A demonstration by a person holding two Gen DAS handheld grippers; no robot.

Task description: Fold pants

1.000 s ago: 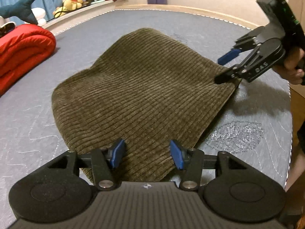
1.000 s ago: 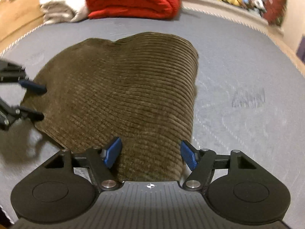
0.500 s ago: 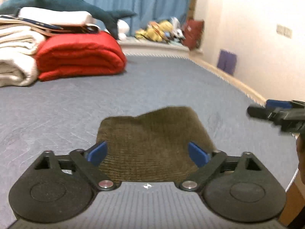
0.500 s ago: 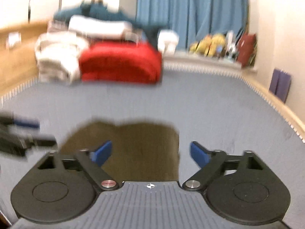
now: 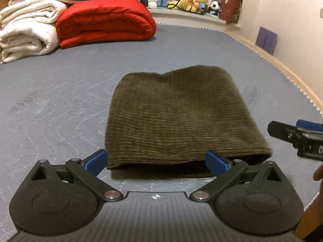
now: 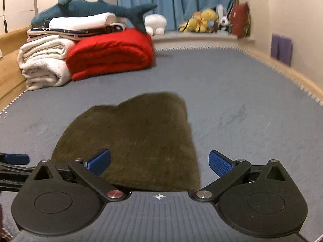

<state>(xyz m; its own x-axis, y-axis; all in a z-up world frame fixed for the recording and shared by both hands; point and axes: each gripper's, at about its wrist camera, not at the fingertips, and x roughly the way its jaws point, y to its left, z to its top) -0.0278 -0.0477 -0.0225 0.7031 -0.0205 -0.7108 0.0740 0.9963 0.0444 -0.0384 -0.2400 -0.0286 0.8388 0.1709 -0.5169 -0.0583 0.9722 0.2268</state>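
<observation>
Corduroy pants (image 5: 177,115), olive-brown, lie folded into a compact, roughly rectangular bundle on the grey quilted mattress (image 5: 60,100) of a bed. The ribs of the cloth run across the bundle from side to side, and its slightly longer axis runs away from the cameras toward the far end of the bed. The near edge shows stacked layers with a dark gap under the top one; the far edge is rounded and a little humped. No label or tag on the cloth can be seen.

The left gripper (image 5: 156,161) hangs just in front of that near edge, its blue pads spread wide, one off each side of the bundle and neither pressing on it. The right gripper (image 6: 159,161) hangs over the bundle's near right corner with its pads equally far apart and nothing clamped between them. Both have just been opening, with no cloth caught in either. In the left wrist view the right gripper's black side carries white lettering, but only a single "D" shows at the frame edge.

Farther off, a folded red quilt (image 5: 105,20) lies beside rolled white blankets (image 5: 28,34), with a blue plush shark (image 6: 90,10) on the pile. Stuffed toys (image 5: 191,0) sit on a ledge before blue curtains (image 6: 175,2).
</observation>
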